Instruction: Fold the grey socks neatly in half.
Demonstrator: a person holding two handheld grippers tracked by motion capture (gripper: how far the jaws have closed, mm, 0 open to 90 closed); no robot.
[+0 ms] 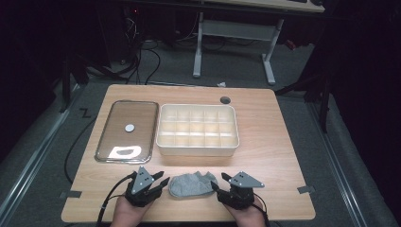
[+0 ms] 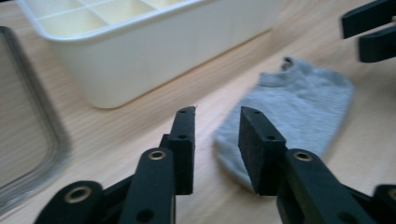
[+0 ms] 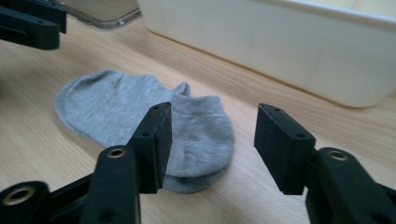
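A grey ankle sock (image 1: 193, 184) lies flat on the wooden table near its front edge, between my two grippers. My left gripper (image 1: 161, 179) sits just left of the sock, its jaws a narrow gap apart and open with nothing between them. In the left gripper view the gripper (image 2: 217, 116) points at the sock (image 2: 299, 102), whose near edge lies beside the right jaw. My right gripper (image 1: 219, 182) stands just right of the sock. In the right gripper view its jaws (image 3: 214, 112) are wide open over the sock's (image 3: 121, 102) end, without touching it.
A white divided box (image 1: 197, 150) stands behind the sock, mid-table, with empty compartments. A clear flat lid (image 1: 126, 131) with a white disc on it lies to the box's left. A dark round hole (image 1: 225, 100) is near the table's far edge.
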